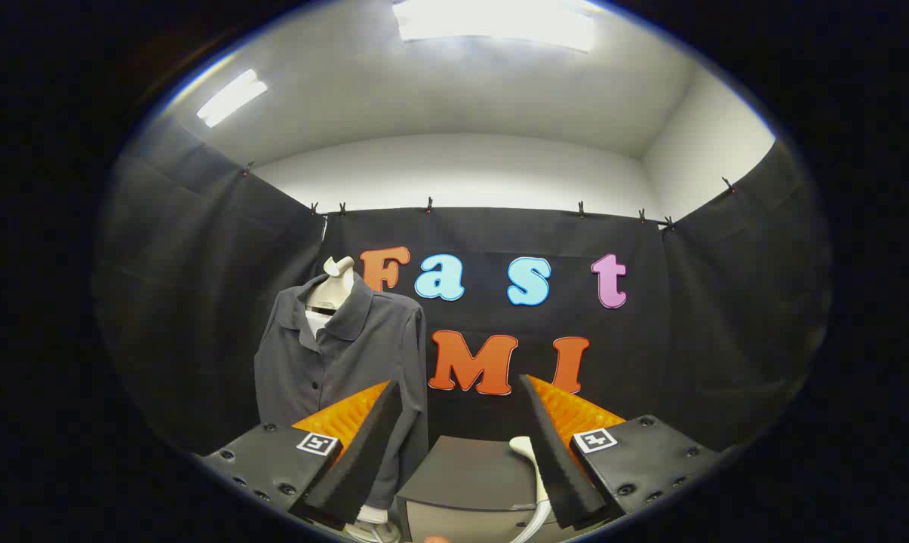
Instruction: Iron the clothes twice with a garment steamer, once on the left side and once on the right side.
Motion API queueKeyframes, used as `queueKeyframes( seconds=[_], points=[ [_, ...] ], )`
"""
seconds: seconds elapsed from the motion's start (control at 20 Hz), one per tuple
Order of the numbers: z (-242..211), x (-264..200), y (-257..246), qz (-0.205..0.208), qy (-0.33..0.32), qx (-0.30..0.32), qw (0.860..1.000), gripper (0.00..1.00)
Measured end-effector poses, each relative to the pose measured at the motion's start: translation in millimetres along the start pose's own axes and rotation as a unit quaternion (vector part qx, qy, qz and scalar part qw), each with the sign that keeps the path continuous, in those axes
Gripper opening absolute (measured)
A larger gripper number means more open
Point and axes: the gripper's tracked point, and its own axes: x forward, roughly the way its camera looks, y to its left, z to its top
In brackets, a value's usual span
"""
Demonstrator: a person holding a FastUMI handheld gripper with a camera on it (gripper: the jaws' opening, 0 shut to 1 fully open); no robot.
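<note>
A dark grey button-up shirt point(333, 362) hangs on a pale mannequin bust point(336, 285), beyond and to the left of my left finger. My gripper point(458, 392) stands open with nothing between its fingers. Just inside my right finger, a white curved handle of the garment steamer point(531, 471) rises beside a dark box; its lower part is hidden by the finger. The left finger overlaps the shirt's lower right hem from my viewpoint, but it is apart from the cloth.
A dark grey box point(465, 479) sits low between my fingers, close ahead. The mannequin's white base point(371, 520) shows under the shirt hem. Black cloth walls close in the booth on the left, back and right.
</note>
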Motion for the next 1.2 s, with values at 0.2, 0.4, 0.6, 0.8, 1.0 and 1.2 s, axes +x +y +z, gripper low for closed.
queueKeyframes(
  seconds=[0.2,0.4,0.6,0.8,1.0,1.2],
  points=[
    [-7.1,-1.6,-11.8,-0.01,0.01,0.015,1.0,0.97],
    [-11.8,-0.5,-15.0,-0.008,0.02,0.01,1.0,0.97],
    [-9.6,-1.2,-20.3,-0.009,0.016,0.013,1.0,0.97],
    [-14.0,-2.2,-22.0,-0.009,0.021,0.023,0.999,0.97],
    [-14.4,-3.7,-25.5,-0.007,0.025,0.024,0.999,0.97],
    [-26.6,1.4,-35.0,-0.008,0.042,0.021,0.999,0.97]
  ],
)
